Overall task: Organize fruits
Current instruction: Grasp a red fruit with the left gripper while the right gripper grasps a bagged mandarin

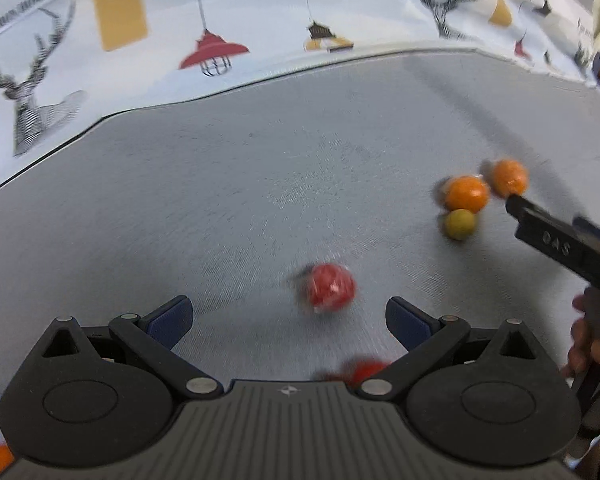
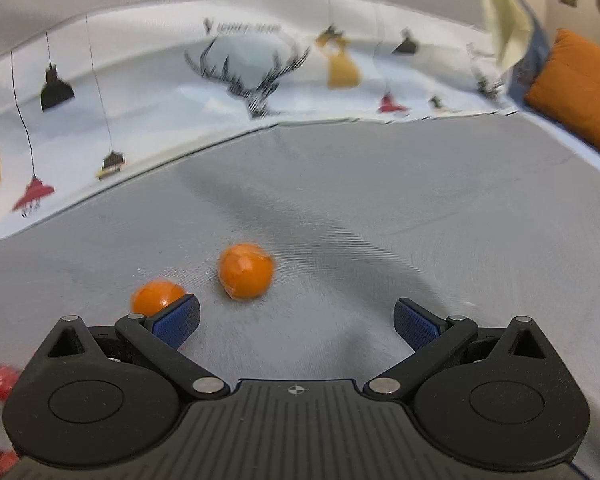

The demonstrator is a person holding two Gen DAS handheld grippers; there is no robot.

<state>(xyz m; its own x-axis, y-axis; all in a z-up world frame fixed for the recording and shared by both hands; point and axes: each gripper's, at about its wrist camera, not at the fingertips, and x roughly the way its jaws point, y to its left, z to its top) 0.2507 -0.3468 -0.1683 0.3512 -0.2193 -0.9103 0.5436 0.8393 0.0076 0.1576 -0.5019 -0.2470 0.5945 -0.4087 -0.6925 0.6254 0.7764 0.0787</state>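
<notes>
2 black two-finger grippers are seen above a grey woven mat (image 1: 260, 168), whose fine cloth weave is visible where the pictures are not blurred. The left gripper (image 1: 288, 320) is spread wide, its blue ribbed pads (image 1: 172, 318) well apart and nothing gripped between them. A round red fruit (image 1: 330, 288) in a glossy clear wrap lies on the mat just ahead of that gap, nearer the right-hand finger. Another red fruit (image 1: 366, 370), blurred, is partly hidden under the gripper's body.

Further right on the mat, 3 small round fruits are gathered: an orange fruit (image 1: 466, 194), a second orange fruit (image 1: 508, 178) just beside it, and a smaller yellow-green fruit (image 1: 460, 224) touching the first one from below. The right gripper (image 2: 296, 320) is also held wide and empty; in the left wrist view 1 of its dark fingers (image 1: 540, 220) reaches to the second orange fruit, though contact cannot be told. In the right wrist view, the nearer orange fruit (image 2: 158, 296) sits just behind the left blue pad (image 2: 178, 320), and the other (image 2: 246, 276), wrapped in crinkled film, lies ahead between the fingers.

Behind the mat, a white printed cloth (image 1: 260, 20) with deer heads and hanging lamps is spread. An orange cushion (image 2: 580, 88) is seen at the far right.
</notes>
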